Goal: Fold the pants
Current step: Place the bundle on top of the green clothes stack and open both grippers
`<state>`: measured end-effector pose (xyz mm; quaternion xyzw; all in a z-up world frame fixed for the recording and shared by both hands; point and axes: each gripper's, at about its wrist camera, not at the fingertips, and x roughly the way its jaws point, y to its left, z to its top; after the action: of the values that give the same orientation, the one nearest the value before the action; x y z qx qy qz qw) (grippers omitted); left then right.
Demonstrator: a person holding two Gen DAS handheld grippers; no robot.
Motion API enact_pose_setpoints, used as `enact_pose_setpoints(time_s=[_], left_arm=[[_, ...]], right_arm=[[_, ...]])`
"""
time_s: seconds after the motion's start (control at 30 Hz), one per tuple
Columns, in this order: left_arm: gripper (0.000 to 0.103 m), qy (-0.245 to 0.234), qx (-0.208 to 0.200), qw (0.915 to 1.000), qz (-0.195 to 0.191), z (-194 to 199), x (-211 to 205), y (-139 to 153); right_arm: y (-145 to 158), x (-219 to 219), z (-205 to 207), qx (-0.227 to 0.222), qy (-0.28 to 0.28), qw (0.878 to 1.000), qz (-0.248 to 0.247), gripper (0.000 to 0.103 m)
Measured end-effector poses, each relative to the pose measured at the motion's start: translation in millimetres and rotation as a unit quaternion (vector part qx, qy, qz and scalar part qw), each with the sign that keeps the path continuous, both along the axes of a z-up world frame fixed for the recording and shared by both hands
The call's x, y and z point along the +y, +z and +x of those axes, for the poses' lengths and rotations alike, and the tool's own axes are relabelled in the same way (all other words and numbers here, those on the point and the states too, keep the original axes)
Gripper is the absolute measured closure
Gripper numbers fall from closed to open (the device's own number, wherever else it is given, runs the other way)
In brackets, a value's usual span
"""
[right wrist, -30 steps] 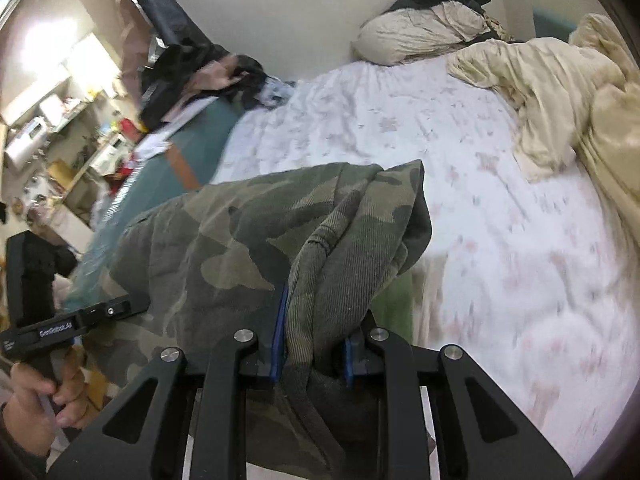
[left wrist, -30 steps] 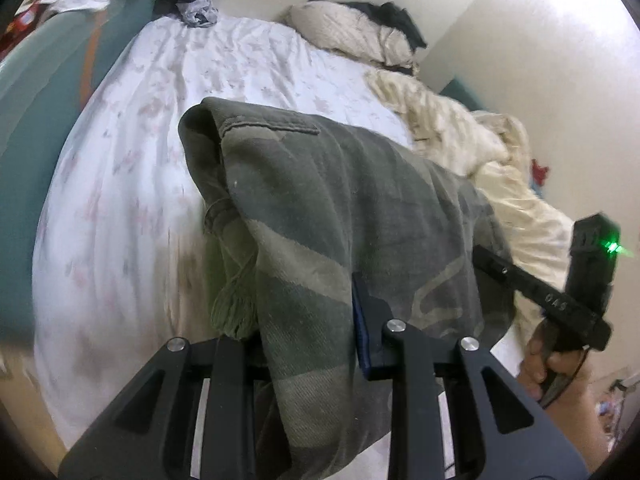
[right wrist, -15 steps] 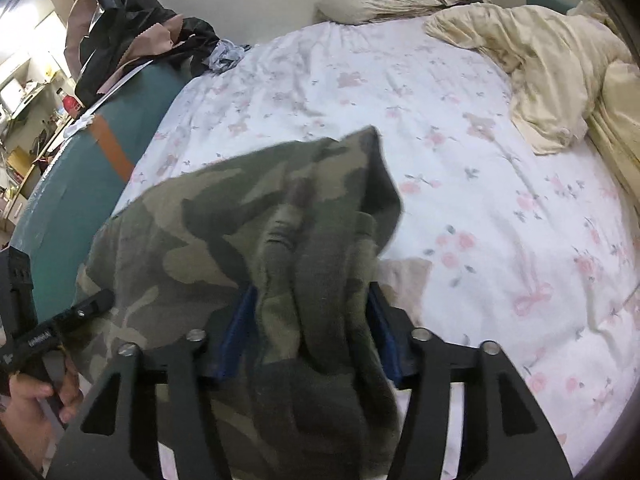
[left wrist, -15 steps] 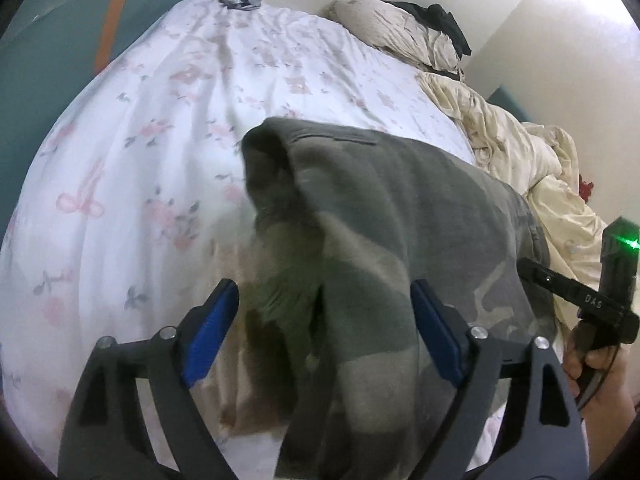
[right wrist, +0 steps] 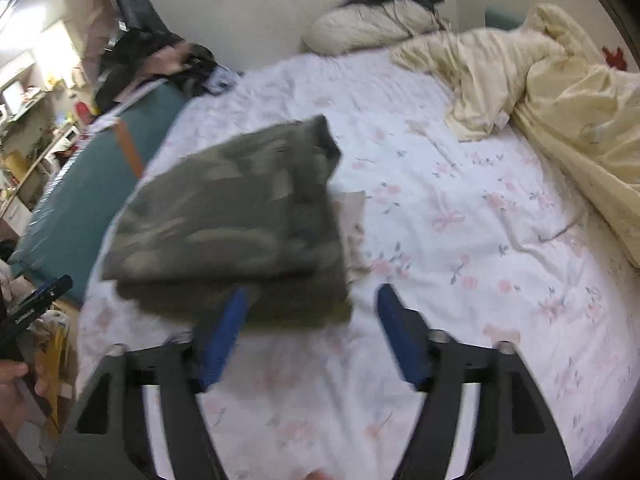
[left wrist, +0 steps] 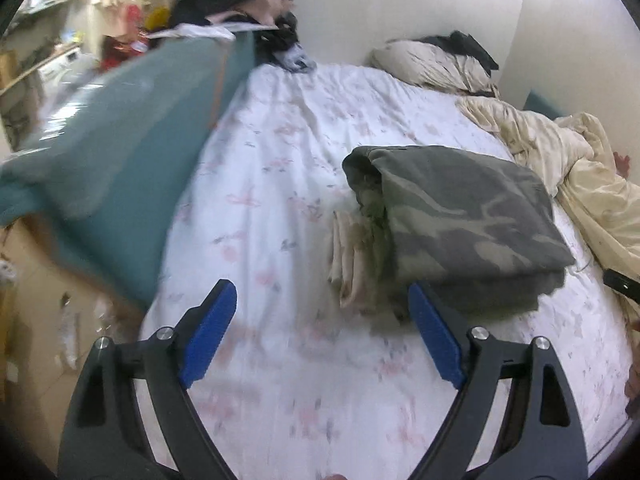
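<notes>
Both tongs released, pants folded on the bed.

The left tongs [left wrist: 322, 326] and right tongs [right wrist: 312, 332] are spread wide with nothing between their blue pads, low above the floral sheet [left wrist: 280, 184]. The camouflage pants [left wrist: 460, 220] lie apart from both as a folded stack on the bed, pale lining showing at the open edge. The right tongs' left pad overlaps the stack's near edge in view. A cream blanket [right wrist: 560, 92] is bunched at the bed's right side, and a pillow [left wrist: 424, 64] rests by the wall.
</notes>
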<state>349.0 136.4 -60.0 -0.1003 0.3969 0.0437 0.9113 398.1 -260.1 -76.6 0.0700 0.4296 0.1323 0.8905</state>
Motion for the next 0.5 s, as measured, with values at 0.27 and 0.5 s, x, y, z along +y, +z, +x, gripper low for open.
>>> enact_pose_setpoints(time_s=[0.27, 0.5], left_arm=[[0.004, 0.008, -0.057, 0.9983, 0.007, -130.9, -55.1, 62.3], [0.0, -0.006, -0.092, 0.9953, 0.029, -231.3, -98.0, 83.9]], right_arm=[[51.2, 9.9, -126.9, -0.05, -0.005, 0.998, 0.035, 0.005], [77.2, 20.3, -234.3, -0.104, 0.0, 0.995, 0.006, 0.002]])
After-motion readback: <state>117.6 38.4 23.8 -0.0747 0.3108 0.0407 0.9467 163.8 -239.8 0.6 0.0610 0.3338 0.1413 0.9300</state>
